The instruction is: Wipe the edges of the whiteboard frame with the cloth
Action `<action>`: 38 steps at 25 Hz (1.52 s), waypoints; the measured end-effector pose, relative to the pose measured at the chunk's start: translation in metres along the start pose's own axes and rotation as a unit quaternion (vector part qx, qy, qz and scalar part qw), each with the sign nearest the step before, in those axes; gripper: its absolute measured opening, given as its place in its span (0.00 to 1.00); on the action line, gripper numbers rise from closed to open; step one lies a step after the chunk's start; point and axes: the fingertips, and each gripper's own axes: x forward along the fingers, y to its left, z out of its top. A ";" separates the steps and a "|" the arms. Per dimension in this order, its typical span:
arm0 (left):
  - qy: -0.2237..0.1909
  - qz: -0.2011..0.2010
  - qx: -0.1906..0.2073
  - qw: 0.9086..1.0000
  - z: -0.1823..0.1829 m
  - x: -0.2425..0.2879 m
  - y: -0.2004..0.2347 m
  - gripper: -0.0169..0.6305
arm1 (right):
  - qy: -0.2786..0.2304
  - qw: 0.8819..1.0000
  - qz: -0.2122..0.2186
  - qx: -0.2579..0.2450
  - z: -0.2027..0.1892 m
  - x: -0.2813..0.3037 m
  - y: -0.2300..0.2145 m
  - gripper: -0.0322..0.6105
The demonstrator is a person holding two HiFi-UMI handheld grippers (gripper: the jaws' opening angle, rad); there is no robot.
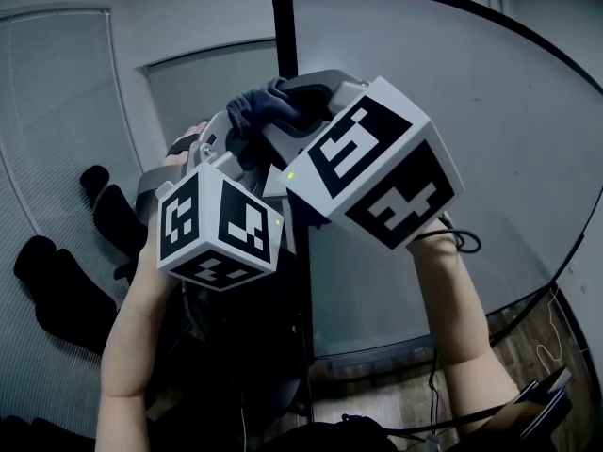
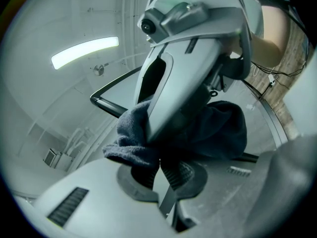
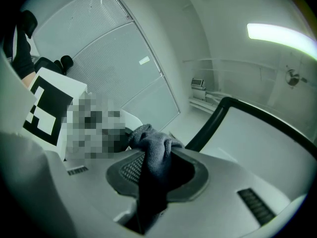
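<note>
The whiteboard (image 1: 443, 92) stands upright with a black frame (image 1: 283, 36), and both grippers are raised to its left edge near the top corner. A dark grey cloth (image 1: 264, 106) is bunched between the two grippers' tips against that edge. My right gripper (image 1: 303, 111) is shut on the cloth (image 3: 153, 145), which runs down between its pads (image 3: 130, 168). My left gripper (image 1: 240, 132) has its jaws (image 2: 159, 170) closed together on a fold of the cloth (image 2: 131, 143). The right gripper's body (image 2: 183, 73) crosses right in front of the left one. The frame's rounded corner (image 3: 210, 123) shows just behind the cloth.
Dark shoe-like shapes (image 1: 57, 290) lie on the floor at the left beside a ribbed glass partition (image 1: 57, 83). A cable (image 1: 462, 243) loops by the right wrist. Wood flooring (image 1: 528, 347) shows at lower right. A ceiling light (image 2: 84, 51) is overhead.
</note>
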 end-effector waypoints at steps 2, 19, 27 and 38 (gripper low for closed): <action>0.002 0.001 0.001 1.000 -0.001 0.001 -0.005 0.05 | -0.002 1.000 0.003 0.004 -0.004 0.000 0.002 0.20; 0.009 -0.007 0.004 1.000 -0.018 -0.006 -0.042 0.05 | 0.012 0.999 0.027 0.018 -0.028 0.003 0.034 0.20; 0.016 -0.021 0.011 1.000 -0.023 -0.006 -0.062 0.05 | 0.020 0.999 0.035 0.030 -0.044 0.002 0.046 0.20; 0.019 -0.033 0.009 0.999 -0.030 -0.012 -0.087 0.05 | 0.026 0.997 0.049 0.056 -0.059 -0.001 0.065 0.20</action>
